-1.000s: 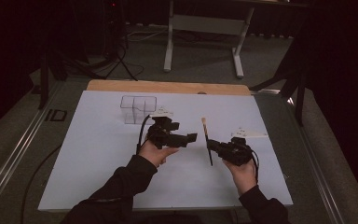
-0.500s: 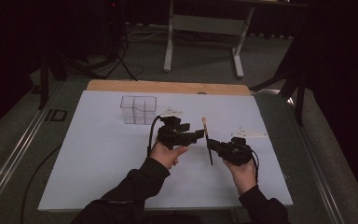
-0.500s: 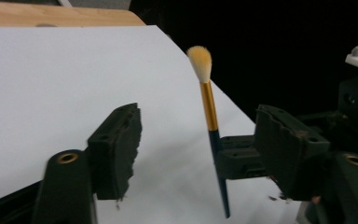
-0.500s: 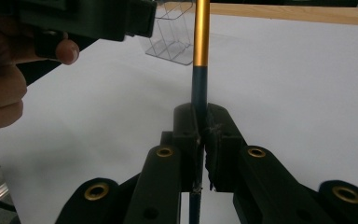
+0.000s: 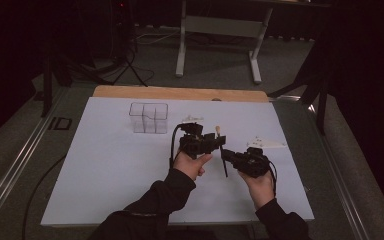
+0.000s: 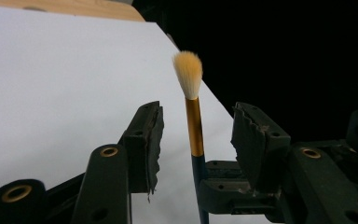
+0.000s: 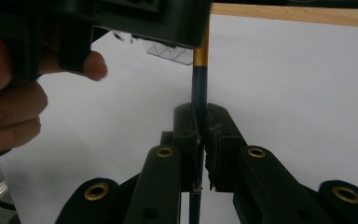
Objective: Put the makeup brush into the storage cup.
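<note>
Black right gripper (image 7: 200, 135) clamps brush (image 6: 194, 126); left gripper (image 6: 196, 135), closing, straddles it untouched.

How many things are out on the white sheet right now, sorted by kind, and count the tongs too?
Brushes: 1, the brush held upright in the right tongs.
Clear compartment boxes: 1, the clear box.
Small white pieces on the sheet: 2, the white piece and the smaller piece; too small to identify.
Tongs: 2, with the left tongs just closing around the brush.
Total: 6

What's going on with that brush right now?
Right tongs clamped on brush. Left tongs closing around it, not touching. Nothing in the way.
</note>
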